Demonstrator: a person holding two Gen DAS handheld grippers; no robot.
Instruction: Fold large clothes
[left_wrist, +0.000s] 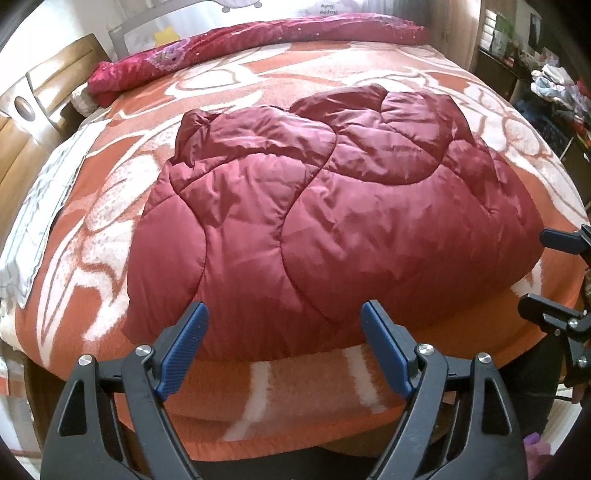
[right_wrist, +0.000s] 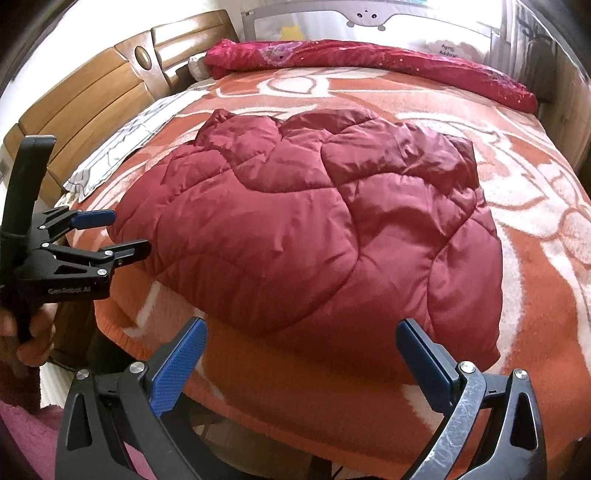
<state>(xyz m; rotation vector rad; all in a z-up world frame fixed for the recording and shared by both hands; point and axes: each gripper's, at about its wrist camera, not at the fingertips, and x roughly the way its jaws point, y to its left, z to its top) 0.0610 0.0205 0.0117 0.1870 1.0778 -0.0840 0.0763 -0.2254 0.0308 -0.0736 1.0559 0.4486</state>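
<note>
Two grippers hang at the near edge of the bed, both released and holding nothing. The left gripper (left_wrist: 284, 347) has its blue pads spread wide, and the right gripper (right_wrist: 301, 363) is spread the same way. The task's thing, a dark red quilted jacket (left_wrist: 314, 221), lies face down and roughly flattened on the orange and white blanket (left_wrist: 110, 229), about the middle of the bed's width and toward its near side.

Taking the jacket as landmark: its hem runs along the edge nearest the grippers, and its long axis runs away from them toward the rolled red floral quilt (right_wrist: 369, 59) beyond it. Its sleeves seem to be folded in over the back, forming two rounded lobes at the far end, though the exact layering is hard to read. The wooden headboard (right_wrist: 81, 96) stands off its left side, with a pale pillow (right_wrist: 122, 147) between.

The left gripper faces the hem's left half, just short of the cloth; the right gripper sits off the hem's right corner, slightly farther back. Neither touches the jacket. My judgement is that the next move is a fold along the long axis, hem carried toward the collar, with each gripper pinching its own hem corner. The padding is slippery and puffy, so a shallow pinch may slide off.
</note>
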